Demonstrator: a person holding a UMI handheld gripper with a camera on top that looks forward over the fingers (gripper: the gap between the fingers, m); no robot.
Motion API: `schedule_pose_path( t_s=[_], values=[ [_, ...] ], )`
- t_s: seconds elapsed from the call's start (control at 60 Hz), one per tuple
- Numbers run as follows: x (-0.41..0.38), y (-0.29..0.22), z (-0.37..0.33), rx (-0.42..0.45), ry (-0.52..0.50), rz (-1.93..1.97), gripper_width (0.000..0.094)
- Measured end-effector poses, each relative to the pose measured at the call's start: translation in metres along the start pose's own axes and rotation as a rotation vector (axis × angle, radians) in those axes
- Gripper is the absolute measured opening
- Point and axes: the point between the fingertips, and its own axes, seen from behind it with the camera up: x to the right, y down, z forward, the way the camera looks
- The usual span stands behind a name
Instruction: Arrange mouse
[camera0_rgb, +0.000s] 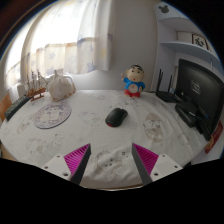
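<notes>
From the gripper view, you are in the approach step, as I judge it: your gripper (112, 160) hangs above the near part of the table with its fingers spread wide and nothing between the pink pads (78, 156). The mouse (116, 117), dark and low, lies on the tablecloth (90, 135) well ahead of the fingers and roughly on their centre line, untouched so far. Your next move probably calls for going forward and down, keeping the mouse centred in the gap, then closing across its sides; its rounded shell may slip if you bite too high. The cloth is pale and patterned, slightly wrinkled. Beyond the mouse stands a small cartoon figurine (133, 81); off to the left of the fingers lie a round plate (51, 117) and a whitish bag (60, 88), and off to the right sits a dark monitor (203, 92). Bright curtains (70, 40) hang behind the table.
</notes>
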Motion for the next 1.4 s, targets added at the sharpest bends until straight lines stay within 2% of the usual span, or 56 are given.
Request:
schedule_pose_path(
  t_s=[0.583,1.117,1.167,1.217,1.283,1.317,1.4],
  values=[
    [-0.001,-0.054,0.170,-0.033,-0.071,0.009,0.0851],
    [-0.018,-0.094,0.234,-0.051,-0.153,-0.030,0.0856],
    [-0.019,-0.096,0.236,-0.051,-0.154,-0.030,0.0832],
    [-0.017,-0.096,0.237,-0.054,-0.149,-0.026,0.0770],
    [-0.013,-0.096,0.238,-0.059,-0.132,-0.023,0.0625],
    [-0.011,-0.097,0.239,-0.059,-0.121,-0.025,0.0510],
    [-0.010,-0.097,0.239,-0.072,-0.113,-0.031,0.0487]
  ],
)
